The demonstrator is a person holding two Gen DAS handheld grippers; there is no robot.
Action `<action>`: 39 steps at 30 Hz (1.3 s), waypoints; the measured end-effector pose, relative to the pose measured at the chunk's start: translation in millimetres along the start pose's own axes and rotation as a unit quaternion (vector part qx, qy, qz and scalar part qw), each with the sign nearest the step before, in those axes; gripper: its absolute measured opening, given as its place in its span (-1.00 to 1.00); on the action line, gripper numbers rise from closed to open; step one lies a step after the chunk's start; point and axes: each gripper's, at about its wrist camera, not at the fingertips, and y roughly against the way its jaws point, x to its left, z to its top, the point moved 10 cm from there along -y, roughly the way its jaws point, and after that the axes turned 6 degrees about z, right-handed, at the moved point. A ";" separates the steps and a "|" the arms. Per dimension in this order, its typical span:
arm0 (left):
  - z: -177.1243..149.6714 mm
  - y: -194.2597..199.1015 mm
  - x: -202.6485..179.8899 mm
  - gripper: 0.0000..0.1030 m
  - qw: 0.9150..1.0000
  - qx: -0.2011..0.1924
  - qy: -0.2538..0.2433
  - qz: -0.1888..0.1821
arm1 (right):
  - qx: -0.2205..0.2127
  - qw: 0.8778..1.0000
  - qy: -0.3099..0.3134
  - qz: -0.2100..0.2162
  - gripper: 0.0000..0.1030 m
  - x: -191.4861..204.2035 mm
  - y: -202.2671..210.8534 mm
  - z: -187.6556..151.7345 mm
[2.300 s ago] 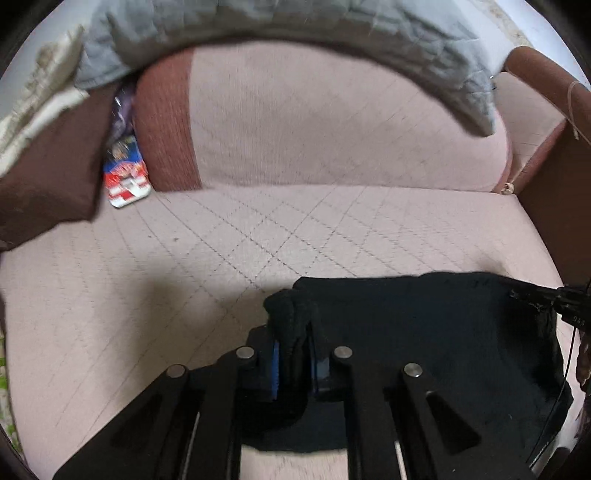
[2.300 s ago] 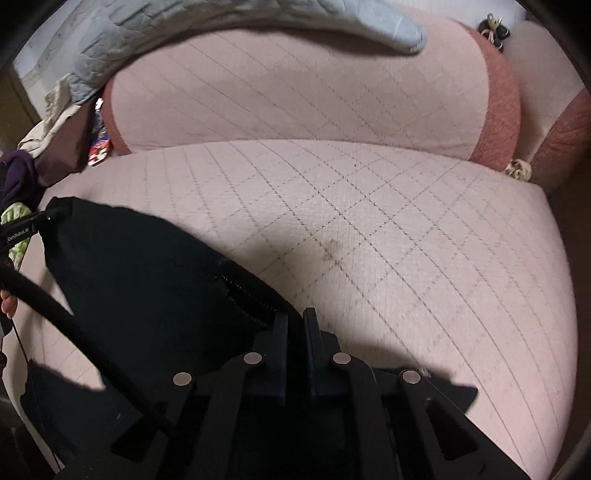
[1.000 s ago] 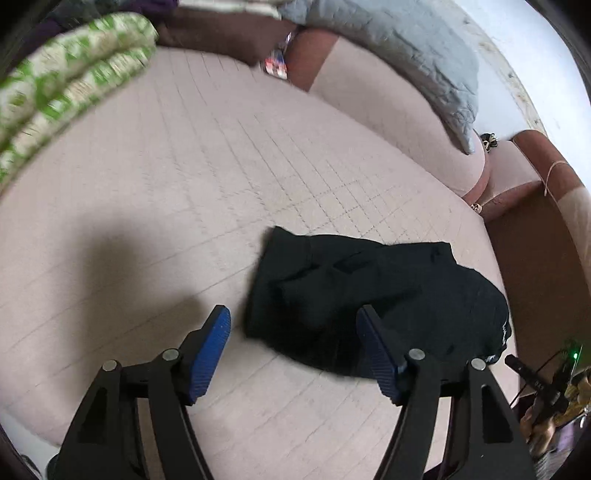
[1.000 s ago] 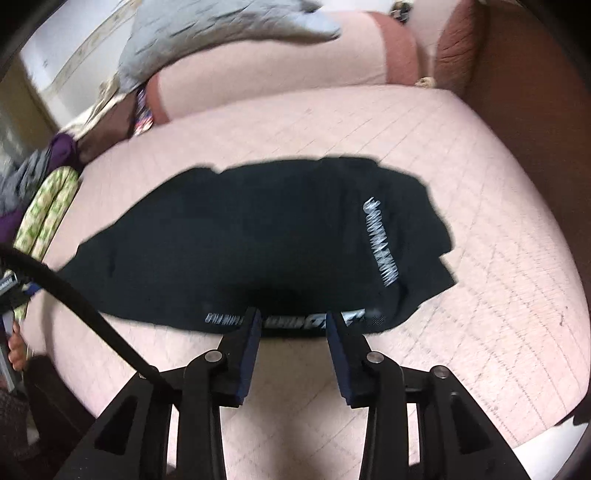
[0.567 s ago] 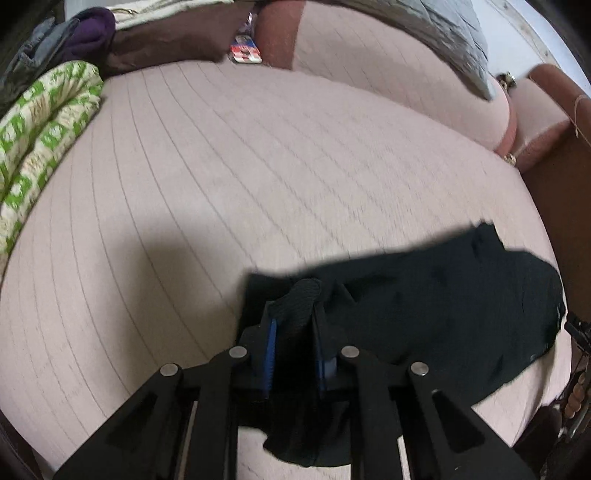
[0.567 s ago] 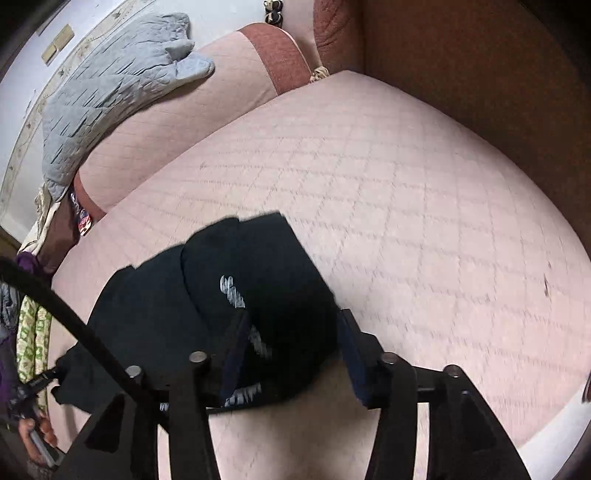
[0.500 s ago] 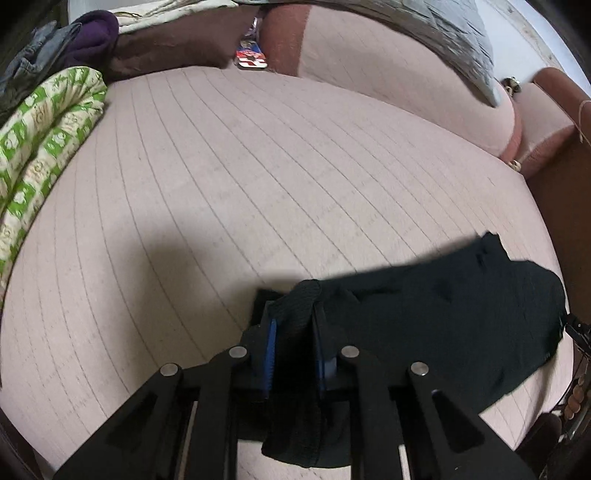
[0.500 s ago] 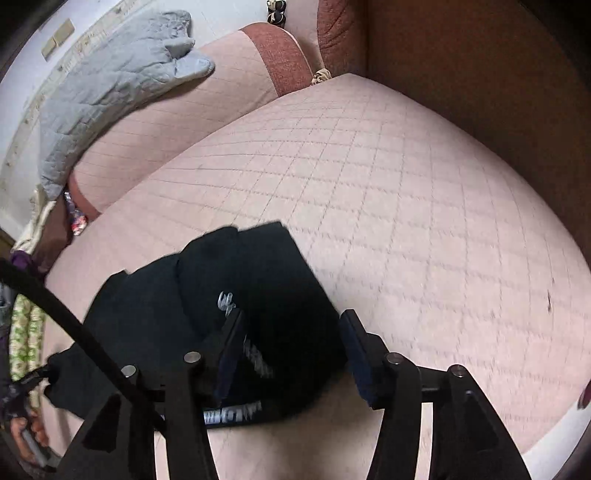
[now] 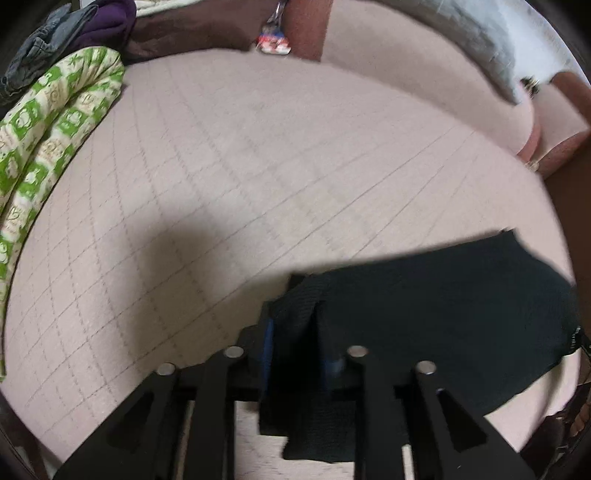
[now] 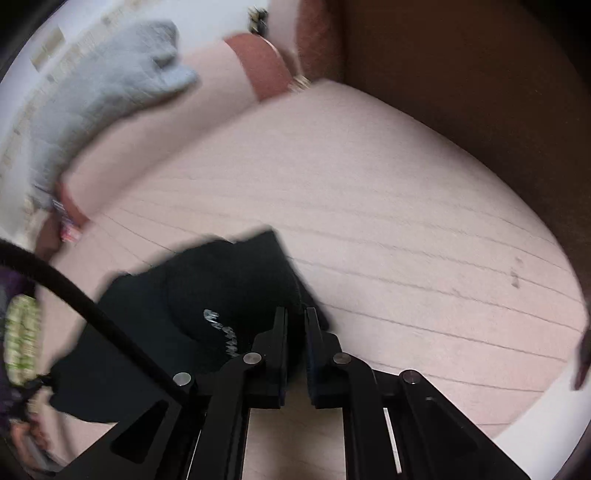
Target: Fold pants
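Observation:
The black pants [image 9: 443,314] lie folded on the pink quilted sofa seat [image 9: 258,166], stretching to the right. My left gripper [image 9: 297,332] is shut on a bunched end of the pants at their left side. In the right wrist view the pants [image 10: 207,295] show white lettering, and my right gripper [image 10: 295,325] is shut on their near right edge. The right wrist view is motion-blurred.
A green patterned blanket [image 9: 48,147] lies along the seat's left edge, with dark clothes [image 9: 74,33] behind it. A grey quilted cloth [image 10: 99,92] drapes over the backrest. A brown armrest [image 10: 480,92] bounds the right side. A black cable [image 10: 92,317] crosses the right wrist view.
Both grippers were open over the pants a second ago. The left closed on the left end; the right has just closed on the right edge.

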 end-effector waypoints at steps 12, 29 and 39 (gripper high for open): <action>-16.5 32.1 44.4 0.24 0.995 -0.042 0.079 -0.042 | -0.094 0.989 0.054 -0.096 0.02 34.4 45.4 22.3; -64.9 27.5 20.0 -0.12 0.983 -0.096 0.096 -0.126 | 0.208 0.876 0.391 0.190 0.05 453.4 -60.3 -158.8; -65.5 25.5 18.6 0.04 0.979 -0.108 0.108 -0.134 | 0.272 0.856 0.421 0.127 0.16 516.5 -122.9 -184.1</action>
